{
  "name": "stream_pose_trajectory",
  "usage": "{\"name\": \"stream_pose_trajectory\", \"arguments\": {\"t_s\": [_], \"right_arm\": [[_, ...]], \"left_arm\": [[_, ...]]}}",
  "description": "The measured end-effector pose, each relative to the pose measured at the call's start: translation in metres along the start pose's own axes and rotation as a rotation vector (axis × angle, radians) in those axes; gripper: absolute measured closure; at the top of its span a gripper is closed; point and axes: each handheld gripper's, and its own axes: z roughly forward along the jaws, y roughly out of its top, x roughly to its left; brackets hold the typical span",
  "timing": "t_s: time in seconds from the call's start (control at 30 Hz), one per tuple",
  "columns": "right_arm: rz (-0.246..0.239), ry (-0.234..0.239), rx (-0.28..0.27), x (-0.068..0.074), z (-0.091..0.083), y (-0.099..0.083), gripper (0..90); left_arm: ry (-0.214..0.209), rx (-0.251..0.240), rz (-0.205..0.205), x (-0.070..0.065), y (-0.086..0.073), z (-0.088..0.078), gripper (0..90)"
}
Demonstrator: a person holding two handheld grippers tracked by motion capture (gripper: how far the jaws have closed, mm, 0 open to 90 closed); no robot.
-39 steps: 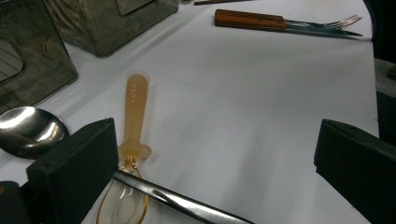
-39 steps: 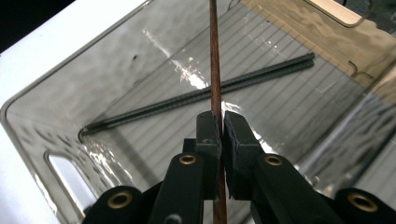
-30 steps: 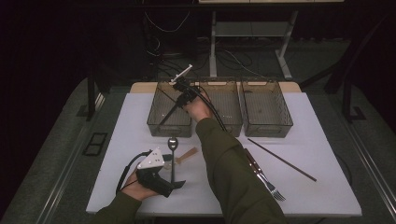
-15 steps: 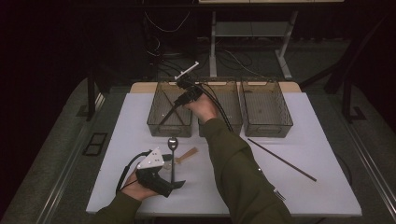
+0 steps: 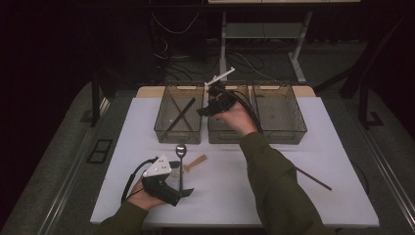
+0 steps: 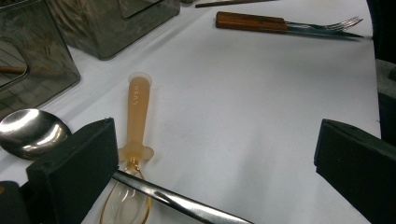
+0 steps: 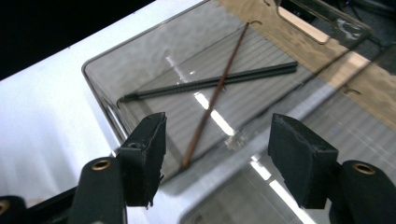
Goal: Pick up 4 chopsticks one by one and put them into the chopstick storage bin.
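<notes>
My right gripper (image 5: 205, 108) (image 7: 217, 149) hangs over the middle bin (image 5: 222, 137), tilted toward the left bin (image 5: 178, 134) (image 7: 93, 70). Its jaws have just been opening and nothing is between them. In the left bin a black chopstick (image 7: 261, 71) and a brown chopstick (image 7: 233, 51) lie crossed. My left gripper (image 5: 182, 192) (image 6: 217, 144) rests open on the table near the front edge. The handle of a metal spoon (image 5: 181, 151) (image 6: 28, 130) runs under its left jaw. An amber plastic spoon (image 5: 195, 163) (image 6: 137, 112) lies beside it.
A third bin (image 5: 279, 134) stands at the back right. A brown chopstick (image 5: 313, 178) lies on the white table (image 5: 323, 147) to the right of my right forearm. A wooden-handled knife and fork (image 6: 280, 23) lie farther off on the table.
My right hand has drawn back to the right and a little up, from the left bin to above the middle bin. The left hand has stayed put.
</notes>
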Motion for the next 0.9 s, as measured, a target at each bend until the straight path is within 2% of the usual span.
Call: {"name": "stream_pose_trajectory", "arguments": {"t_s": [0.07, 0.17, 0.57, 0.63, 0.67, 0.7, 0.9], "right_arm": [[-0.004, 0.013, -0.014, -0.002, -0.008, -0.006, 35.0], [-0.01, 0.031, -0.03, -0.004, -0.019, -0.015, 34.2], [-0.053, 0.033, -0.063, -0.013, -0.055, -0.048, 32.4], [-0.049, 0.034, -0.068, -0.014, -0.062, -0.055, 32.3], [-0.049, 0.033, -0.069, -0.014, -0.064, -0.058, 32.3], [-0.051, 0.033, -0.071, -0.015, -0.067, -0.061, 32.3], [-0.049, 0.035, -0.086, -0.021, -0.082, -0.084, 31.6]], "left_arm": [[0.002, -0.003, -0.004, 0.0, 0.0, 0.001, 0.0], [0.006, 0.004, 0.013, 0.001, 0.0, 0.0, 0.0], [0.002, 0.0, 0.004, 0.002, 0.0, -0.001, 0.0], [0.004, -0.002, 0.001, 0.002, -0.001, -0.001, 0.0], [0.004, 0.011, 0.015, 0.003, -0.001, -0.001, 0.0], [0.005, 0.003, 0.004, 0.002, -0.001, -0.001, 0.0], [0.005, 0.001, 0.009, 0.002, -0.001, -0.001, 0.0]]}}
